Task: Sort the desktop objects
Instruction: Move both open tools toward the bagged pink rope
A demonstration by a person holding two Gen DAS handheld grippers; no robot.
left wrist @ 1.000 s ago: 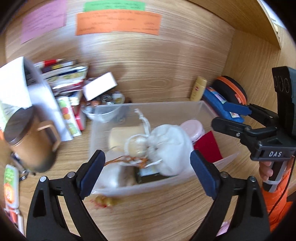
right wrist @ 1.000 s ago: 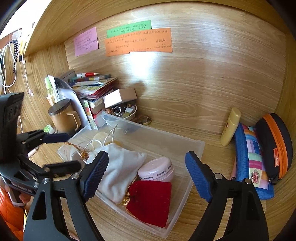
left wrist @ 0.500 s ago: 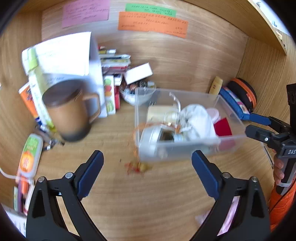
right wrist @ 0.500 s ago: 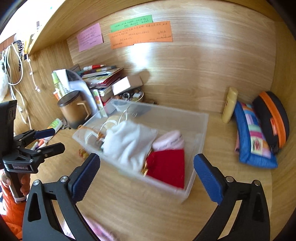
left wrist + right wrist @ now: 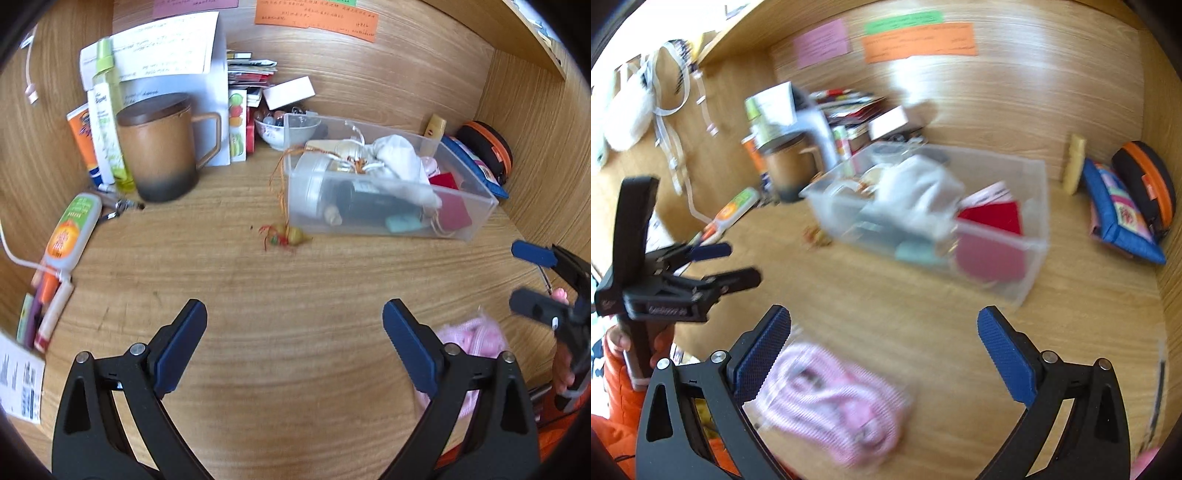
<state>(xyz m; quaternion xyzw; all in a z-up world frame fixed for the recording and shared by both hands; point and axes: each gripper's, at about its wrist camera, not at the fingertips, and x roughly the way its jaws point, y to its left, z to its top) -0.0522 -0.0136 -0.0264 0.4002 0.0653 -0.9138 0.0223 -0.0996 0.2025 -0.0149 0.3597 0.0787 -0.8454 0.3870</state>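
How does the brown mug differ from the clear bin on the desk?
The brown mug is opaque, round and tall, with a handle and a lid on; the clear bin is see-through, rectangular, low and open-topped. The mug's contents are hidden; the bin shows a white pouch and a red pouch inside. Both stand upright on the wooden desk.

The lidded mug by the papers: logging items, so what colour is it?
The mug is brown, darkening to grey-black at its base; left wrist view shows it best.

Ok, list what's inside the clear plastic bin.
In the clear bin: a white cloth pouch, red pouch, dark box, teal piece, round translucent container. Whatever lies beneath the cloth is hidden.
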